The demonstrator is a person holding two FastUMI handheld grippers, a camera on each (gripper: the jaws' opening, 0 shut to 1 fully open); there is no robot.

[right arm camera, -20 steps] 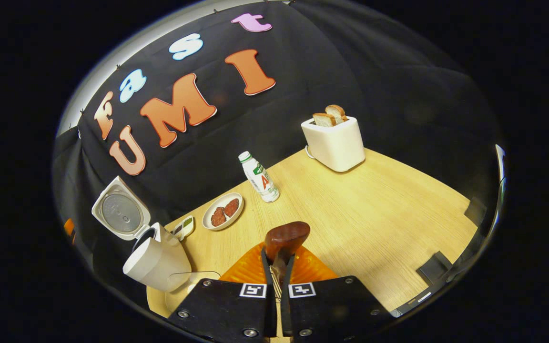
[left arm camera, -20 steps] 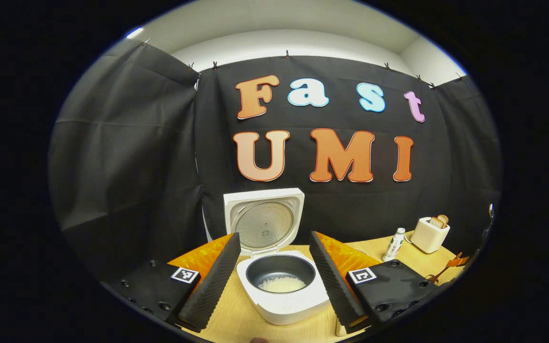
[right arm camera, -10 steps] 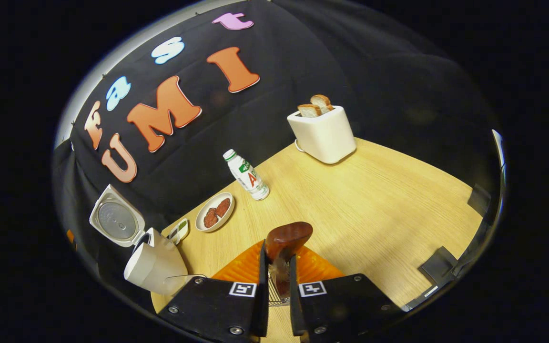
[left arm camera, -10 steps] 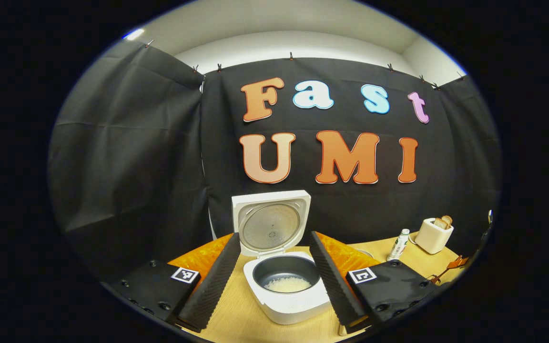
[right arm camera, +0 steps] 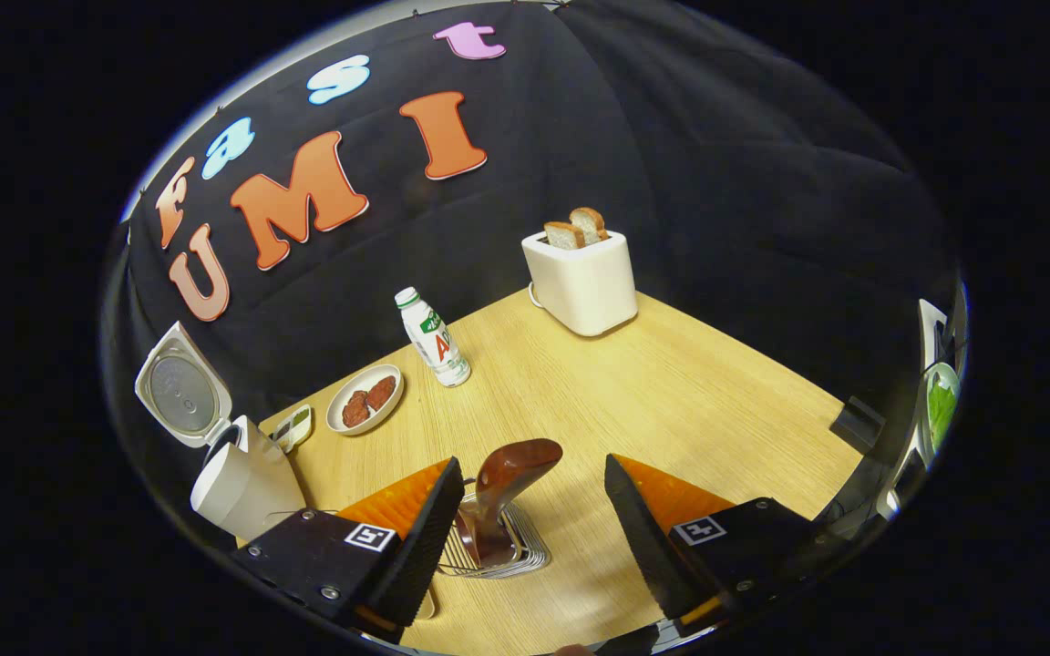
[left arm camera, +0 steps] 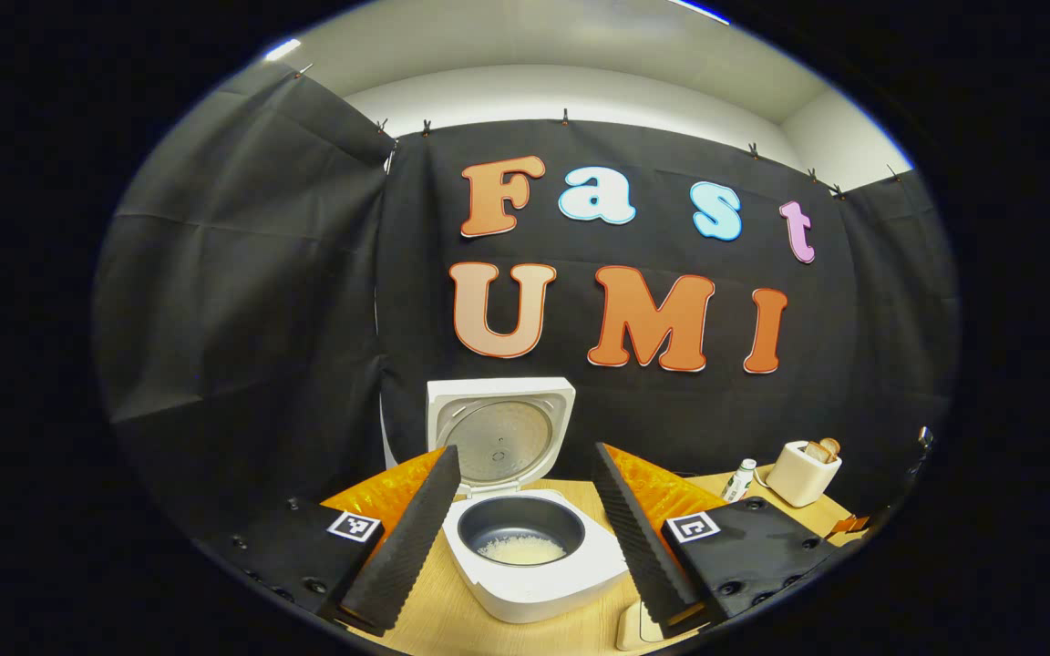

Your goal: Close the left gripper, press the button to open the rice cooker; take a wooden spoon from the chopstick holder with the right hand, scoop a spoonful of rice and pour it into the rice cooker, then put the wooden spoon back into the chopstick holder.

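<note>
Wooden spoon (right arm camera: pixel 502 492) upright, bowl end up.

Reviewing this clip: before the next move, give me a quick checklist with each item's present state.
1. Rice cooker lid open: ok.
2. Rice in its pot: ok, a small heap on the pot's bottom.
3. Wooden spoon in the chopstick holder: ok, bowl end up, leaning.
4. Right tongs released: ok, open wide, spoon standing free between the fingers.
5. Left tongs clear of the cooker: ok, open, holding nothing.
6. Spilled rice on the table: cannot tell.
</note>
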